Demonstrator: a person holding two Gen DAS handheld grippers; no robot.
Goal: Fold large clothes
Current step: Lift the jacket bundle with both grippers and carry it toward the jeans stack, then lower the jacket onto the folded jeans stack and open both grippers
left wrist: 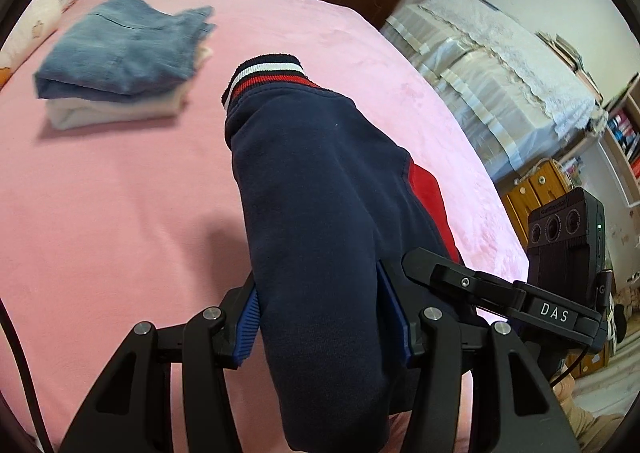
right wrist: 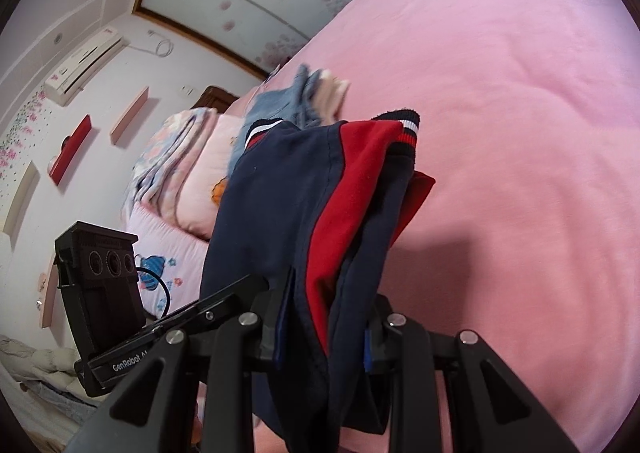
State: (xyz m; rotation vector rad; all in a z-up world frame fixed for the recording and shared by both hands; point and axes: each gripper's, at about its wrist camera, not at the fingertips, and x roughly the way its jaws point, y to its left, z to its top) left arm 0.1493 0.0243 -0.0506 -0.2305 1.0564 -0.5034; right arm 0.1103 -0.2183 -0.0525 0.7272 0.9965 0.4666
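both tools pinch a navy-and-red sweatshirt (left wrist: 320,189), lifted over the pink bed (left wrist: 120,193) — left gripper (left wrist: 320,309) and right gripper (right wrist: 324,329) clamp bunched layers. soft, floppy, fairly heavy — best held by thick folded edges.

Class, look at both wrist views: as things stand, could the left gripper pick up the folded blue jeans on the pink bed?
Probably not yet. The left gripper is clamped on the navy and red garment, so its jaws are occupied. The folded blue jeans lie unobstructed farther across the pink bed.

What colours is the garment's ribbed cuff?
Black, white and red stripes on the ribbed cuff; clearest in the left wrist view.
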